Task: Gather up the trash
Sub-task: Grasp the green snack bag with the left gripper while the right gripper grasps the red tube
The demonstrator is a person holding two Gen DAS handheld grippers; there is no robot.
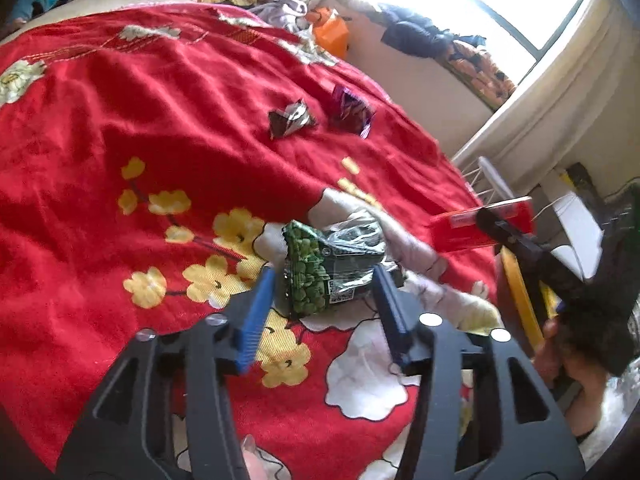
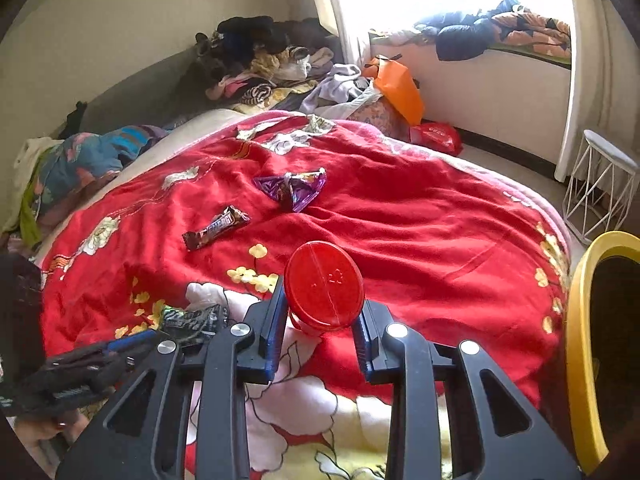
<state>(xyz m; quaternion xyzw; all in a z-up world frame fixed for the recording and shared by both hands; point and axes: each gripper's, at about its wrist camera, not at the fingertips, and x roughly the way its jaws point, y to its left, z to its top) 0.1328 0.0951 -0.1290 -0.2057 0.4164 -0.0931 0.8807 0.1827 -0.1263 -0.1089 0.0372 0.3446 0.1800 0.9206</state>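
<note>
Straddling green snack bag (image 1: 332, 268) on bed (image 1: 160, 120): left hand-held gripper (image 1: 324, 280), jaws spread, pads clear | right hand-held gripper (image 2: 322, 308) pinching red container (image 2: 324, 286) (lifted off bed) | yellow bin (image 2: 580, 360) right of it

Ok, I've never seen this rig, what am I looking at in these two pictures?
A person holds a two-finger tool in each hand; each carries a camera looking along its fingers. The left view shows the left tool open astride a green snack bag on the red blanket. The right view shows the right tool gripping a red tub. A brown bar wrapper and a purple wrapper lie further off; a yellow bin stands at the right.
</note>
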